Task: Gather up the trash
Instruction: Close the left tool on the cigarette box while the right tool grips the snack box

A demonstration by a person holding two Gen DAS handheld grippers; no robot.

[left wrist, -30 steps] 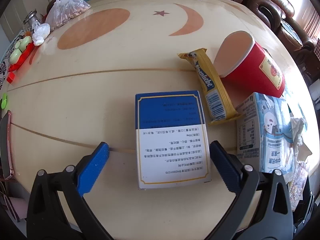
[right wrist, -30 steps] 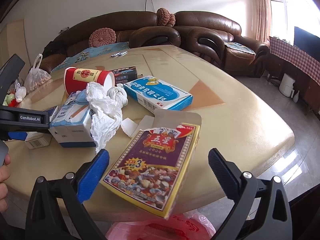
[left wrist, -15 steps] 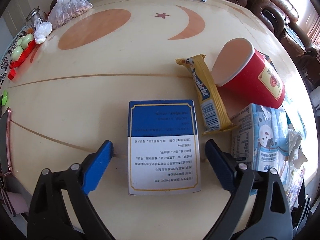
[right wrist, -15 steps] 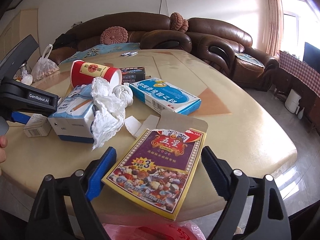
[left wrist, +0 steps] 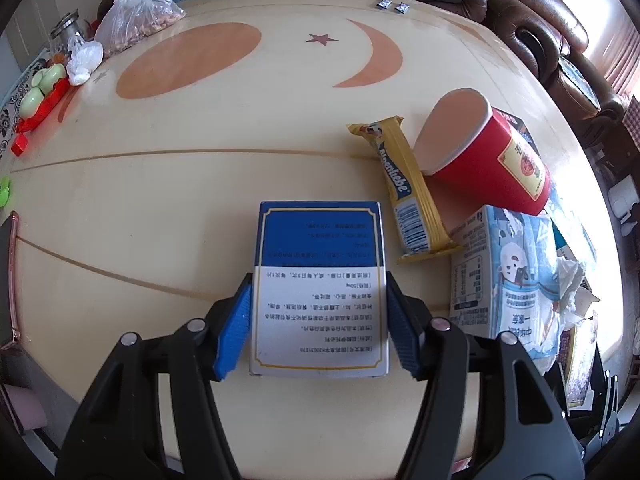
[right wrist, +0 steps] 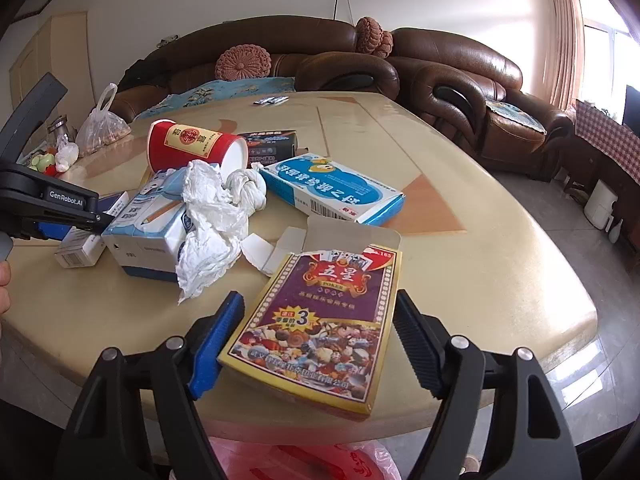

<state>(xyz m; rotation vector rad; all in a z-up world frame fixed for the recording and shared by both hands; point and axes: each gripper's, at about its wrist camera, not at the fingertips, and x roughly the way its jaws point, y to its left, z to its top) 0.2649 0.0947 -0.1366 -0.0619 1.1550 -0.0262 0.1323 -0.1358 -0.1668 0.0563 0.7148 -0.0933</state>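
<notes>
Trash on table [right wrist: 460,184] | your left gripper [left wrist: 318,322] pinches blue-and-white box [left wrist: 320,280] by its sides | your right gripper [right wrist: 316,344] brackets card box [right wrist: 320,320] at table edge, contact seemingly made, hard to confirm

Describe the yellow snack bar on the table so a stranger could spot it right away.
On the big cream table, find the red paper cup lying on its side. The snack bar lies right beside the cup's open mouth, just past the blue-and-white box. It is the only long, thin, yellow wrapper there, with a barcode near one end.
</notes>
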